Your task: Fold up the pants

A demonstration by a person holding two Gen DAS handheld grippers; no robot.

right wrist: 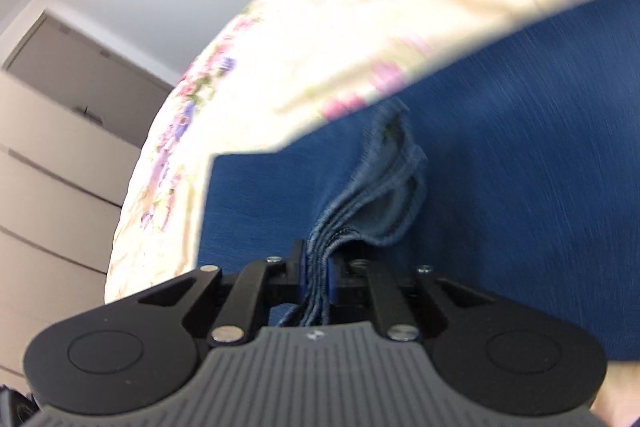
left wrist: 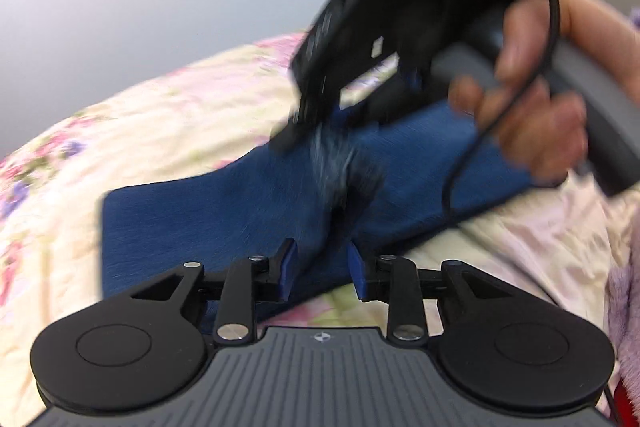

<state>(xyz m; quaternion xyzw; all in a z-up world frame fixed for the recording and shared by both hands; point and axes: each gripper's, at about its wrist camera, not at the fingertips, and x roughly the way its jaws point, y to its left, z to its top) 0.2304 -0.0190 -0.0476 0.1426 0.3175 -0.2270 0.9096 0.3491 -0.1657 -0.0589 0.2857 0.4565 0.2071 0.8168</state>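
Dark blue pants (left wrist: 208,227) lie flat on a floral bedspread, part folded into a long band. My left gripper (left wrist: 322,269) hovers low over their near edge. It is open, its blue pads apart and pressing on nothing, with cloth showing beyond the gap. My right gripper (left wrist: 316,135), blurred and held by a person's hand (left wrist: 532,123), hangs above the middle of the pants with a tuft of cloth lifted under it. In the right wrist view the right gripper (right wrist: 316,275) is shut on several bunched layers of the pants' stitched edge (right wrist: 376,187), which rise off the blue cloth (right wrist: 520,147).
The cream bedspread (left wrist: 160,115) with pink and purple flowers spreads to the left and behind. A pale chest of drawers (right wrist: 52,179) stands beyond the bed against a grey wall. Something fuzzy and lilac (left wrist: 624,291) lies at the right edge.
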